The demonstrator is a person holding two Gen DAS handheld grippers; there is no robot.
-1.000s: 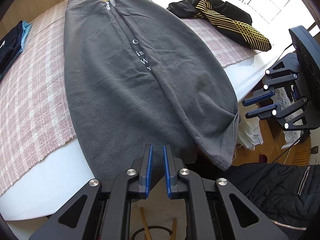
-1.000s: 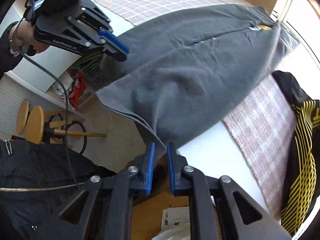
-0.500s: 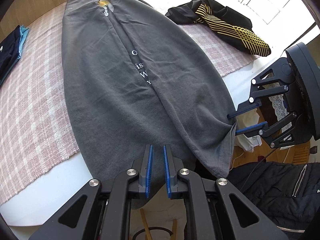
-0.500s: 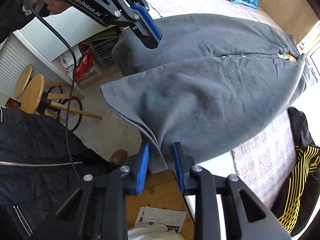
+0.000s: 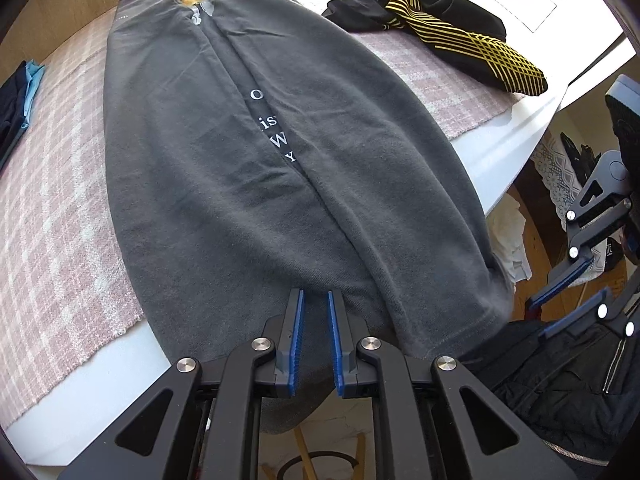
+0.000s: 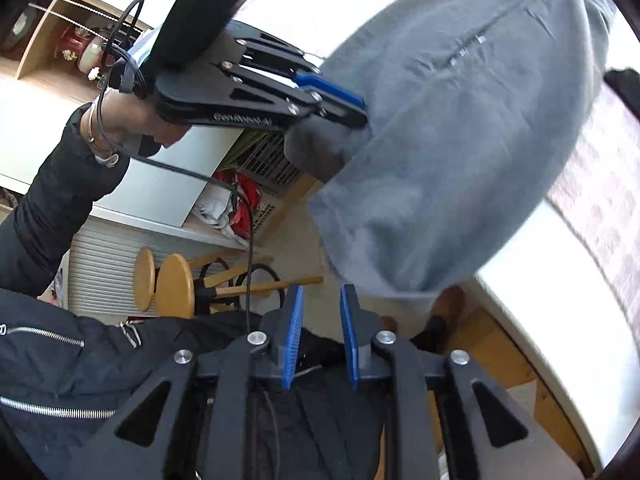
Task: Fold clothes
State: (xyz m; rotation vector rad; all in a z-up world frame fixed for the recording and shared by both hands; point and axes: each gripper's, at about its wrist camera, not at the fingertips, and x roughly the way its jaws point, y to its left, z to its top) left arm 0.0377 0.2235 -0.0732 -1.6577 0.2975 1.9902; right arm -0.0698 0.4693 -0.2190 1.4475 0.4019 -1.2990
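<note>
Two grippers work at the near edge of a white table (image 5: pixel 500 152) under a pink checked cloth (image 5: pixel 52 184), where a grey sweatshirt (image 5: pixel 280 184) lies lengthwise, sides folded to the middle, hem hanging over the edge. The left gripper (image 5: pixel 314 340) points steeply down, its jaws pinched narrowly on the hem. The right gripper (image 6: pixel 320 336), tilted downward beside the hem's corner, is opening with no cloth between its jaws. A black-and-yellow garment (image 5: pixel 452 36) lies apart.

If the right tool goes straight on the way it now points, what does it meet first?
Probably the hanging hem of the grey garment, just ahead and slightly right of the right tool. Its jaws are opening with nothing between them. Depth is unclear; it could pass beneath toward the stools.
</note>
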